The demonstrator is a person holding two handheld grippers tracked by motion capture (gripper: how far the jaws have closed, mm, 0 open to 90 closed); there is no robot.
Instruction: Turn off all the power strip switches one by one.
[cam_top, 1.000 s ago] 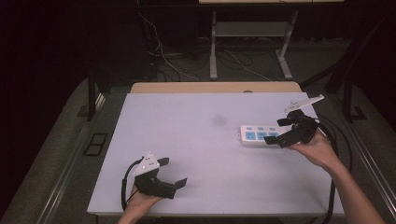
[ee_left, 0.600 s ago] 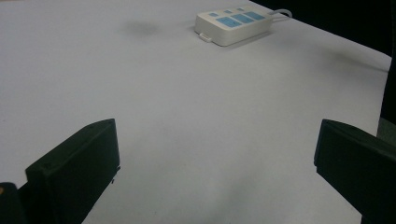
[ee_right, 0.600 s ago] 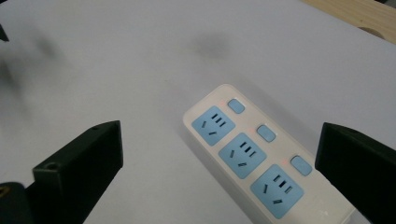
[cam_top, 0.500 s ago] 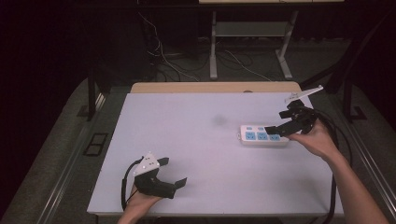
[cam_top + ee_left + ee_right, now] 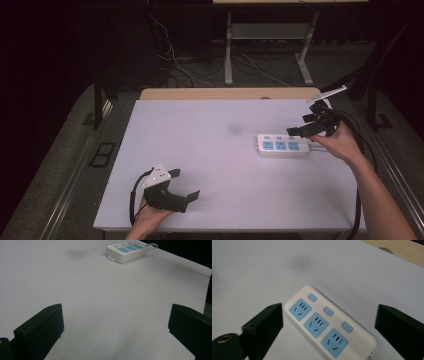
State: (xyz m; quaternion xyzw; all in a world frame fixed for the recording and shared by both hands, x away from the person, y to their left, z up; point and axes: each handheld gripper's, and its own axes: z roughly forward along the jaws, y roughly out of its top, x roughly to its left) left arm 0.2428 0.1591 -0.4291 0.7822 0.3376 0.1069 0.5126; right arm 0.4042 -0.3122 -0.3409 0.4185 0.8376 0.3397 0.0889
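Power strip (image 5: 283, 145) flat on table (image 5: 210, 165). Right gripper (image 5: 312, 125) above its end, jaws wide, empty. Left gripper (image 5: 182, 185) idle, wide, empty. Next probably lower, close on strip.

My high view hangs above my side of the white table (image 5: 225, 150) and looks forward and down, far enough back to take in the whole top and the dark floor beyond it.

My left gripper view rides low and close to the surface, looking along its own two black jaws, which stand wide apart. Well ahead of the left gripper (image 5: 115, 322) and off to its right lies the power strip (image 5: 126, 251), small and distant.

My right gripper view sits higher and tilts steeply down, near the strip, which lies just ahead of the right gripper (image 5: 329, 322), between its spread jaws.

All three views share the strip and the faint dark smudge (image 5: 235, 128) beside it.
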